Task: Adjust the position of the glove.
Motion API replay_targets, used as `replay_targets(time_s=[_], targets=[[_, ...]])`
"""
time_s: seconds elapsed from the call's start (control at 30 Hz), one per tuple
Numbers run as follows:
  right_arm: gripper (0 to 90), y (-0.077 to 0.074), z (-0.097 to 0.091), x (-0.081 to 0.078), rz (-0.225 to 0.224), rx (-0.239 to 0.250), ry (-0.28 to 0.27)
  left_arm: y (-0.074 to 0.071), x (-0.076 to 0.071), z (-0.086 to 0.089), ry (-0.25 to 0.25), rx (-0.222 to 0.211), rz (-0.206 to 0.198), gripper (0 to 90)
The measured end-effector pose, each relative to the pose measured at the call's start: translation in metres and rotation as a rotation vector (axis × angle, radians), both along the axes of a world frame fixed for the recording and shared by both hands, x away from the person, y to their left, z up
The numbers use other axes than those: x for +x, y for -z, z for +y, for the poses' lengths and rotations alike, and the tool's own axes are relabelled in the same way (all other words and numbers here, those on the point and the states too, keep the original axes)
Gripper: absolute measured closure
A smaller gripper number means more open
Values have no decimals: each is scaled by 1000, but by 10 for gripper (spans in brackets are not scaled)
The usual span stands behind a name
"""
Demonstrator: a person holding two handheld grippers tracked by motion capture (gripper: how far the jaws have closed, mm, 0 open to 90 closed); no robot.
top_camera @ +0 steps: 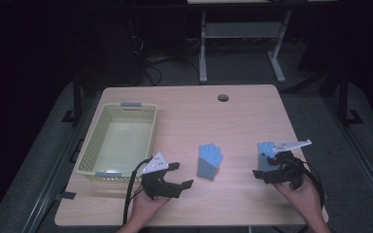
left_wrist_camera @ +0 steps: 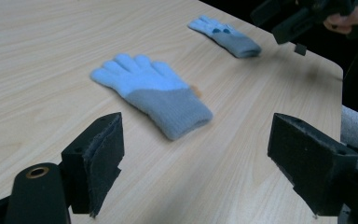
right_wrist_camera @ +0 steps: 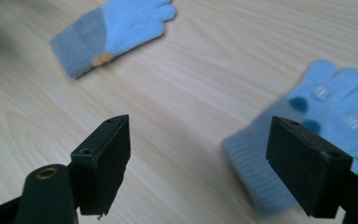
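Two blue knit gloves with grey cuffs lie flat on the wooden table. One glove rests near the table's middle, fingers pointing away from me. The other glove lies to the right, partly under my right gripper, which is open just above and beside its cuff. My left gripper is open, a short way left of the middle glove, with nothing between its jaws.
A pale yellow plastic basket, with nothing inside, stands at the table's left. A round cable hole sits near the far edge. Beyond the table are a dark floor and a white desk frame.
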State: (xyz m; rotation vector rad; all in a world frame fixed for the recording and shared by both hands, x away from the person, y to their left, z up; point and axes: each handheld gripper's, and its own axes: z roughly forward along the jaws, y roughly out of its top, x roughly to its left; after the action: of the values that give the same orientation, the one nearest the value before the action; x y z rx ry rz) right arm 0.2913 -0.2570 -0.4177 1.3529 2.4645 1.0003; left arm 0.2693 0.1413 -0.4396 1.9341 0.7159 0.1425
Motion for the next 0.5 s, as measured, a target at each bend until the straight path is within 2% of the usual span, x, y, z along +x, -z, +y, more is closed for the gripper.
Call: replay_targets(time_s=[0.23,0.47,0.5], targets=[[225,-15,-2,18,7,-23,6,0,-1,-2,5,1,-1,182],[228,-17,-4,31,28,-32,20,-1,-1,-3,19,15,-22,183],[228,-17,-5,36,40,-40,34,-1,-1,-3,16,14,-13,183]])
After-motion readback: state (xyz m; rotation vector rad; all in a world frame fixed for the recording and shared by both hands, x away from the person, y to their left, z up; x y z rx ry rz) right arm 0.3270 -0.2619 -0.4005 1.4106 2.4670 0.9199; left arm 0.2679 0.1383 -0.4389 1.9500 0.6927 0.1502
